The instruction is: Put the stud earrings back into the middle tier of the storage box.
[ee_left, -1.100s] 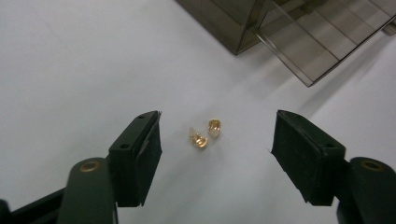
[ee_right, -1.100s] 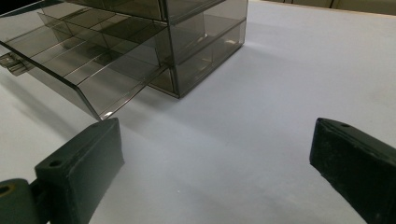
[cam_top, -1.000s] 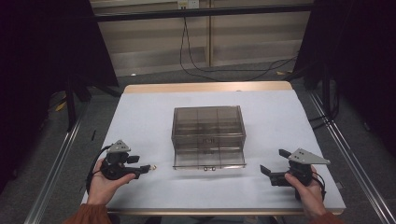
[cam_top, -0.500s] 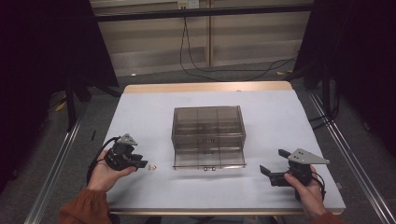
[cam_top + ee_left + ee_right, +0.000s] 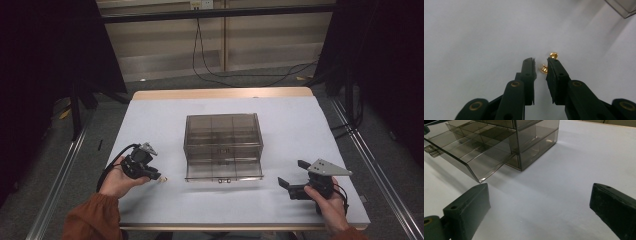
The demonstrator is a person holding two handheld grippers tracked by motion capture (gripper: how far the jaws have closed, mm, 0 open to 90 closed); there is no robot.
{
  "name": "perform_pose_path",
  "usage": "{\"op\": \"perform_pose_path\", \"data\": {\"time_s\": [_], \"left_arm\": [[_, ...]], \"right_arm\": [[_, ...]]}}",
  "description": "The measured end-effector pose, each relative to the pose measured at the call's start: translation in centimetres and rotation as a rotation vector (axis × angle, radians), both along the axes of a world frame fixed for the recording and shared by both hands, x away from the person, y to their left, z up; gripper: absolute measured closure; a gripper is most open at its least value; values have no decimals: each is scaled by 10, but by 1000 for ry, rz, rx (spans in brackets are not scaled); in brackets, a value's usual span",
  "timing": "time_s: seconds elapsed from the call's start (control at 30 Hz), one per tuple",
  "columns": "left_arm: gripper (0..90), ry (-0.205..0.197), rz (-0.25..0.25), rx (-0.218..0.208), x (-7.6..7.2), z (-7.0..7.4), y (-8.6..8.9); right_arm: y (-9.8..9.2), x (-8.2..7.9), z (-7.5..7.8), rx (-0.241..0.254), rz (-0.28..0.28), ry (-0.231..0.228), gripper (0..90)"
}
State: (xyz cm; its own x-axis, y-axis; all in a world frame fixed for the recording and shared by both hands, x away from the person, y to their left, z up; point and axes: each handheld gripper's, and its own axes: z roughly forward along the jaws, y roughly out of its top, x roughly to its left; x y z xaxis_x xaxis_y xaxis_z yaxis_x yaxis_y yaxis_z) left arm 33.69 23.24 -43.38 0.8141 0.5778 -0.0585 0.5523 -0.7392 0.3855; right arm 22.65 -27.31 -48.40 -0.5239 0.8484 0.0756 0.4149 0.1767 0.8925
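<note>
A: Nearest first, then. Left gripper (image 5: 540,65) is tipped down onto the white table (image 5: 150,125), jaws a narrow gap apart, with a small gold piece (image 5: 544,69) sitting between the tips. A second gold piece (image 5: 553,55) lies just beyond the tip of one jaw.

B: Pinched, or only straddled?

A: Only straddled, as far as I can judge; a sliver of gap shows on either side of the piece, so the jaws are not yet pressed on it. (In the high view the pieces are one pale speck (image 5: 162,180) just ahead of the left gripper (image 5: 156,176).)

B: Right side?

A: Right gripper (image 5: 286,186) rests low near the front edge, jaws spread wide, nothing between them. Probably parked there to be ready for the drawer.

B: And farther out?

A: Smoky clear drawer cabinet (image 5: 223,135) mid-table, its bottom drawer (image 5: 469,155) pulled forward and its divided compartments bare where they show. My guess: the drawer is open so the gold pieces can be dropped in. Beyond the table, cables (image 5: 235,75) trail on the floor.
</note>
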Motion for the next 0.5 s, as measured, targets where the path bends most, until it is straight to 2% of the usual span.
{"op": "perform_pose_path", "data": {"time_s": [0.03,0.1,0.4,0.5], "left_arm": [[759,10,-1,-5,1,-2,-1],[761,18,-17,8,3,-3,-1],[772,63,-32,48,10,-12,-5],[789,64,-31,53,10,-14,-6]], "right_arm": [[0,0,0,-1,-2,1,21],[0,0,0,-1,2,-3,22],[0,0,0,0,0,6,22],[0,0,0,0,1,6,22]]}}
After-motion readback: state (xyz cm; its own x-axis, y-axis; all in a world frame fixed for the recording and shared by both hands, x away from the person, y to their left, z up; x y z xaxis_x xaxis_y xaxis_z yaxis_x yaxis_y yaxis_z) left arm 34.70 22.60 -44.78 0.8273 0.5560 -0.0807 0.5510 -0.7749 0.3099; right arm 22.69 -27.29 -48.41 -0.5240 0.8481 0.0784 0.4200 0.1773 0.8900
